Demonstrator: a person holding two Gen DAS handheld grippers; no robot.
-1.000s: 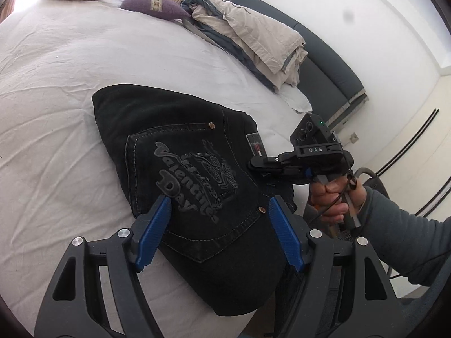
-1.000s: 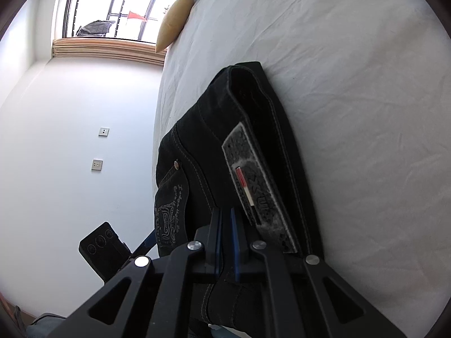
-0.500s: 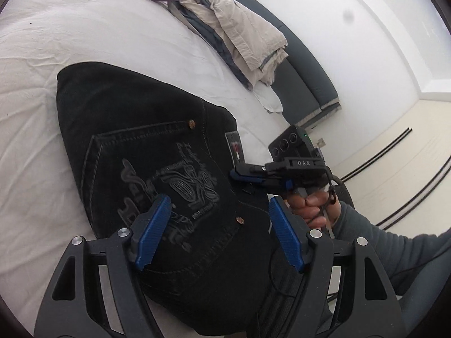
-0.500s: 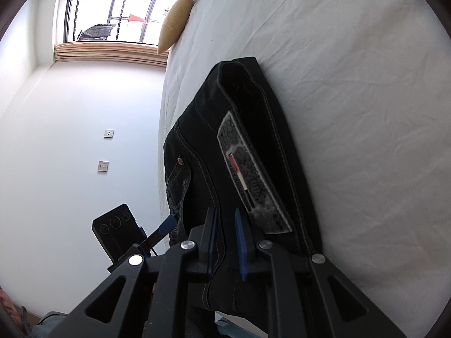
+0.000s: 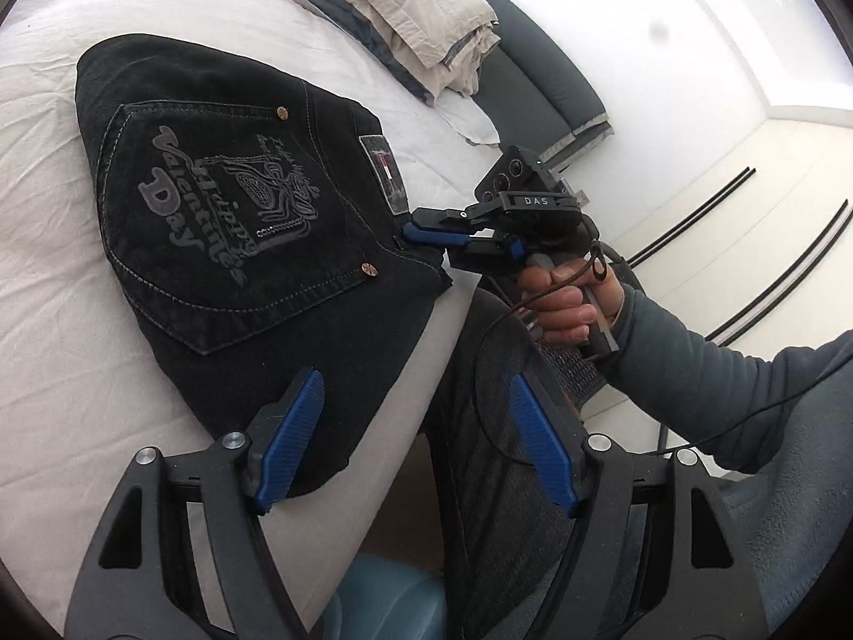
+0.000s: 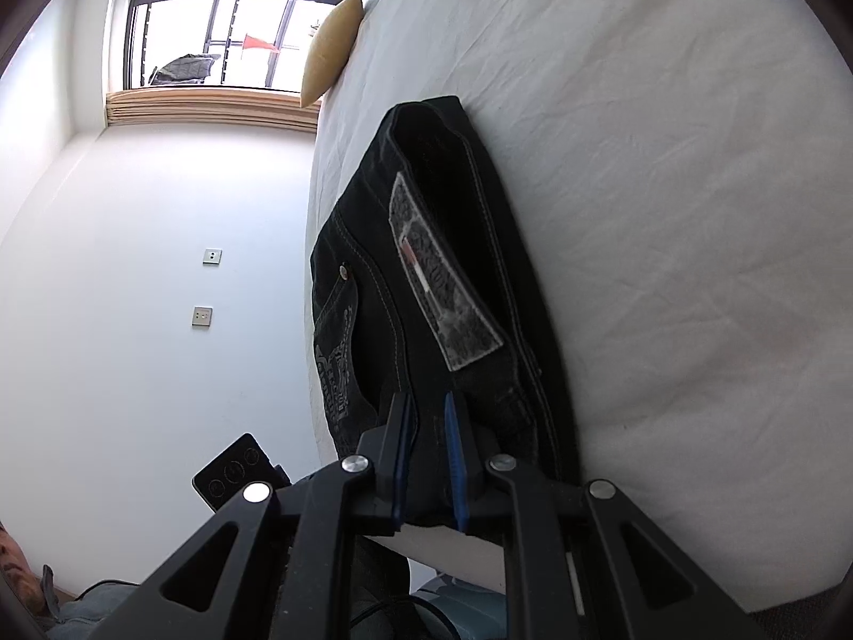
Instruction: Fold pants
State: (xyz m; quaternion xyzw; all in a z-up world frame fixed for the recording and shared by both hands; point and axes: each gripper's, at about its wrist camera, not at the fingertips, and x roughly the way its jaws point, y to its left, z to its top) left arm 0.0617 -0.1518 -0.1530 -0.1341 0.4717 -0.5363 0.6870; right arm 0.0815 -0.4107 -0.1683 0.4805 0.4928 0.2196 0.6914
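The left gripper has drawn back off the pants: a second ago both its blue pads sat over the back pocket, and now only the left pad overlaps the near corner of the fabric while the right pad hangs past the edge of the bed, over the person's leg. The right gripper was clamped shut on the waistband corner; its jaws have just been opening, a narrow gap now shows between the pads, and the pants' edge lies just ahead of them. The pants look nearer the bed's edge.
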